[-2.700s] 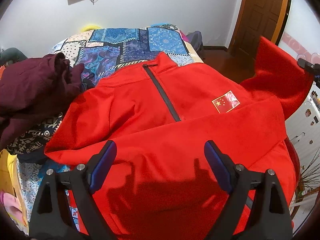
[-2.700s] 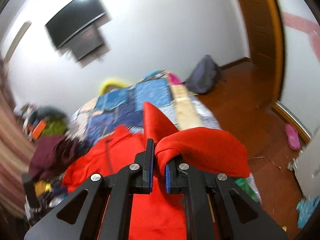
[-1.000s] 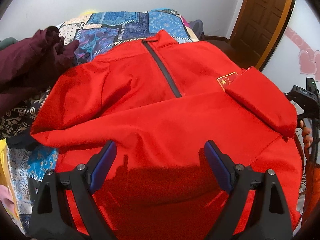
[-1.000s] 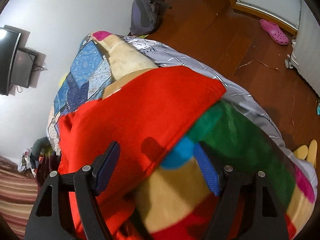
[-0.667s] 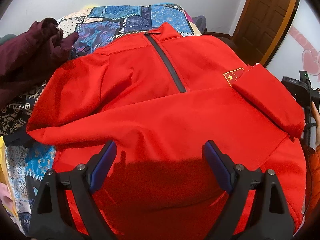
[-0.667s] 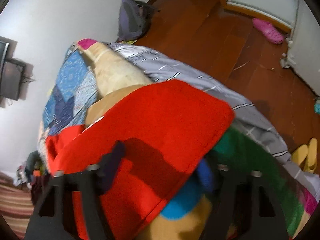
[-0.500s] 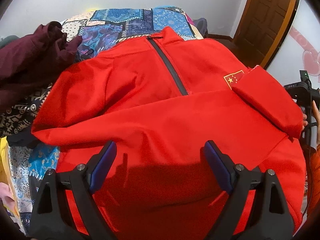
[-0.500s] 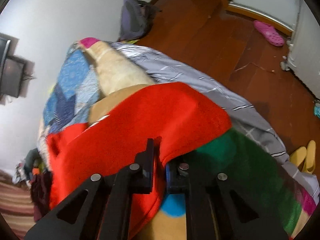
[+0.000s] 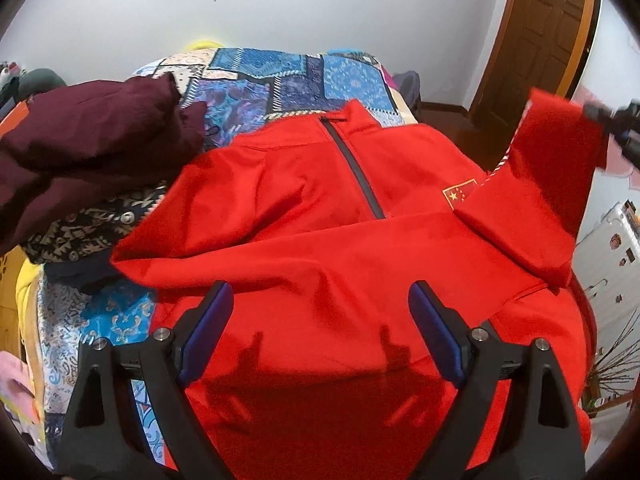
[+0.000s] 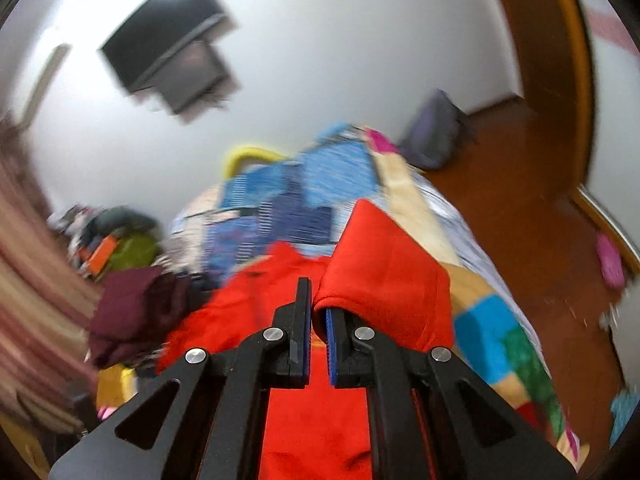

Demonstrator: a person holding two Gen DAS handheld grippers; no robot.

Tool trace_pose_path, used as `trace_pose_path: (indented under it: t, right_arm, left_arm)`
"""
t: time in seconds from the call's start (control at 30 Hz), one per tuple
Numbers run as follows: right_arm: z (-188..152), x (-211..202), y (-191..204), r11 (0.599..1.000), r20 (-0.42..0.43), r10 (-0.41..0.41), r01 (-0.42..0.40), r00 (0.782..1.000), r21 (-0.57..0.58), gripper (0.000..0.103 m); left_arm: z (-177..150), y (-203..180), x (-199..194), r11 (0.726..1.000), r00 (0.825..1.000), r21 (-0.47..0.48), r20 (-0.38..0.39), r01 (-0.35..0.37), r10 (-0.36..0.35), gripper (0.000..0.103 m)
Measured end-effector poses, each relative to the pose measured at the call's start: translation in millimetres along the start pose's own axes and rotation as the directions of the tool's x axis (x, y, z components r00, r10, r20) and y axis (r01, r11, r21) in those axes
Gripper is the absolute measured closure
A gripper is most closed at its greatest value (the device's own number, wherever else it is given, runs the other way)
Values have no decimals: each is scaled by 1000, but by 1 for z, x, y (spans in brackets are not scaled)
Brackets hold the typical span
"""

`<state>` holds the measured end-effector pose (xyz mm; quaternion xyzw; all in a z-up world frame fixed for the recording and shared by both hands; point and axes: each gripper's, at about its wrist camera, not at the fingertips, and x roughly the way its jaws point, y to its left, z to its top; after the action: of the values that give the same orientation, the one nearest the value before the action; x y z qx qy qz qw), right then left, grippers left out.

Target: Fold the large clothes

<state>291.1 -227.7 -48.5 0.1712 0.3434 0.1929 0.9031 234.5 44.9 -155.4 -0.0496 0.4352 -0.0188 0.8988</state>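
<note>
red jacket lies front up across the bed, collar toward the far wall, dark zip running down from the collar. one sleeve is folded across the chest, running from the left side over to the right. a small flag patch sits on the chest, partly covered by the other sleeve.

left gripper hovers over the lower half of the jacket, jaws spread wide, blue pads clear of the cloth, nothing between them. its shadow falls on the red fabric just ahead of the fingers.

right gripper is clamped tight on the end of that other sleeve; a fold of red cloth is pinched between the blue pads. jaws have just been closing, and now sit nearly together with the cloth in the gap. in the left wrist view the sleeve end is raised off the bed at the right edge, above the jacket's body, with the right gripper visible there only as a dark blurred shape. the rest of the sleeve slopes down to the shoulder.

maroon garment is heaped on the bed to the left of the jacket, touching or overlapping its left edge; cannot tell which. right wrist view is motion-blurred; background detail there is unreliable. patchwork blue bedcover shows beyond the collar.
</note>
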Motion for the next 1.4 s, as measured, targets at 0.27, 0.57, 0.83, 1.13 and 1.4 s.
trace_pose_path:
  t: [0.27,0.57,0.83,1.13,1.4]
  right_arm:
    - [-38,36,106,969,-120,141,-162,983,-185,98]
    - [-153,135,163,938,-457,58,-205,887,-280,98]
    - [-193,137,155,916,-571,-49,-191,820,-352,97]
    - [-153,80,120,929,-403,-70,-88,912,-360,55]
    - [-122,42,68,969,-243,-85,23,966,-247,51]
  left_arm:
    - [-17,38,-32,998,999,-57,49,-10,12,14]
    - [-52,105,-53,985,997,-156,25,-68,72,14]
    - [-74,130,-46,971,998,-234,-24,-55,51,14]
    - [-66,117,-15,935,985,-332,-73,125,-158,14]
    - [-62,125,39,751,894,-584,-93,307,-437,14]
